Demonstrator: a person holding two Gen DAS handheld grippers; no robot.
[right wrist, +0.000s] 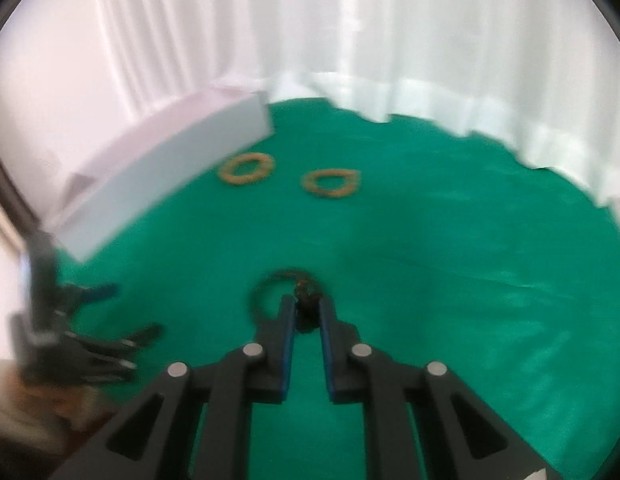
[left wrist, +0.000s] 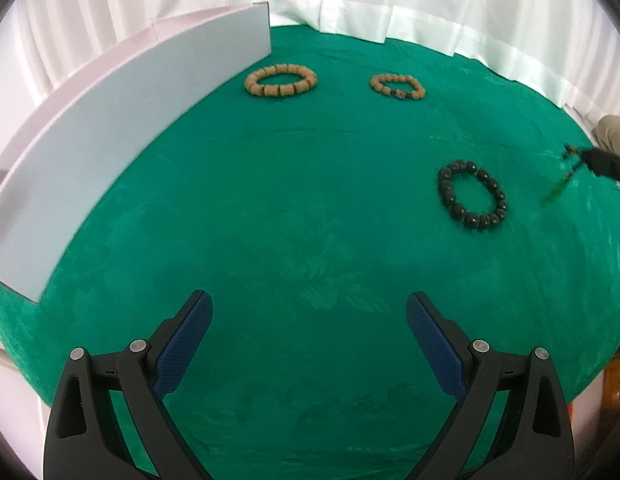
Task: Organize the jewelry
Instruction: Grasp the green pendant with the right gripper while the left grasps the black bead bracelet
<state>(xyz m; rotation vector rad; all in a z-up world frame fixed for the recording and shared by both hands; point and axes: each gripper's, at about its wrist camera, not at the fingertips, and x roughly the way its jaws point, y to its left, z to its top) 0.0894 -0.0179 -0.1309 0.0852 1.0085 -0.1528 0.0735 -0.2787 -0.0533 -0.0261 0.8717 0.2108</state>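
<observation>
Right claw [right wrist: 307,312] pinching small dark jewelry piece [right wrist: 306,300], orientation blurred

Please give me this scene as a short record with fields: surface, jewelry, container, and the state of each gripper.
surface: green cloth
jewelry: tan barrel-bead bracelet; smaller tan bead bracelet; black bead bracelet; thin dark bracelet, blurred
container: white box, at left, open top
left gripper: open, holds nothing
right gripper: nearly closed on the thin dark bracelet
</observation>
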